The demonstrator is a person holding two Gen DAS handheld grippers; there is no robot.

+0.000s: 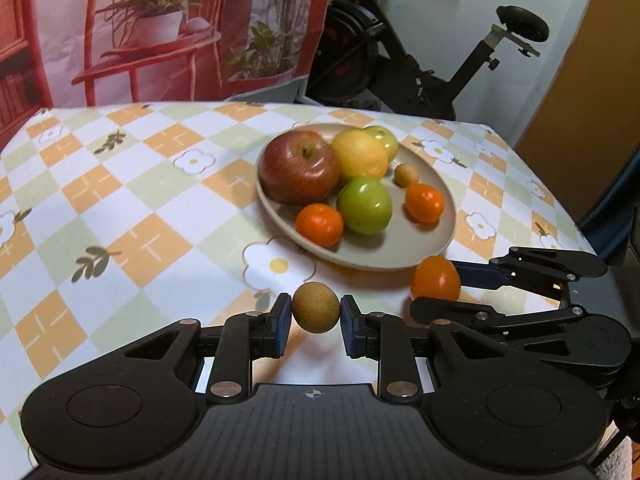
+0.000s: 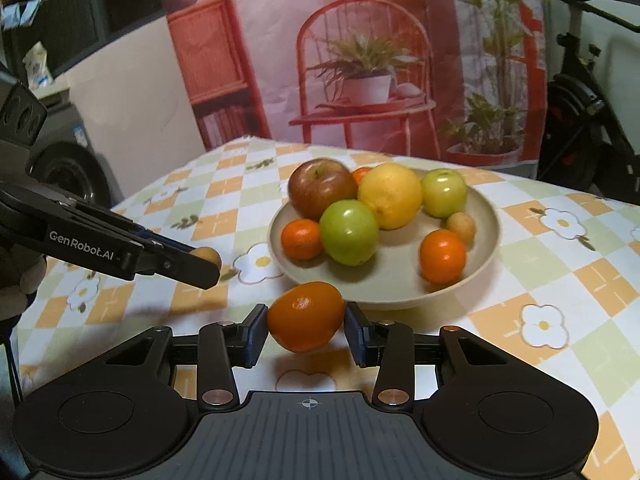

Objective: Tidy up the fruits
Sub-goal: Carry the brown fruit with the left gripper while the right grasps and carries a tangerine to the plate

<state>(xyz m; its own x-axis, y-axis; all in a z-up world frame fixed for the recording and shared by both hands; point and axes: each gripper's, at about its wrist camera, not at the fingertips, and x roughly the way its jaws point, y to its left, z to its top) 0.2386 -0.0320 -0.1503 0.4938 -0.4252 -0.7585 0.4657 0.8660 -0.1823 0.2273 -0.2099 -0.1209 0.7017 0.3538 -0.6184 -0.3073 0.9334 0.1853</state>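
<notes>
Left gripper (image 1: 316,314): pinching a small brown fruit (image 1: 316,307), held above the cloth.
Right gripper (image 2: 306,324): clamped on a tangerine (image 2: 306,316), just short of the plate's near rim.
Plate (image 2: 486,216): on the checked tablecloth (image 1: 120,208); holds a red apple (image 2: 322,189), a lemon (image 2: 390,195), two green apples and two tangerines.

Left gripper (image 1: 316,314) pinched tight, angled down; right gripper (image 2: 306,318) clamped, apparently level beside it.
</notes>
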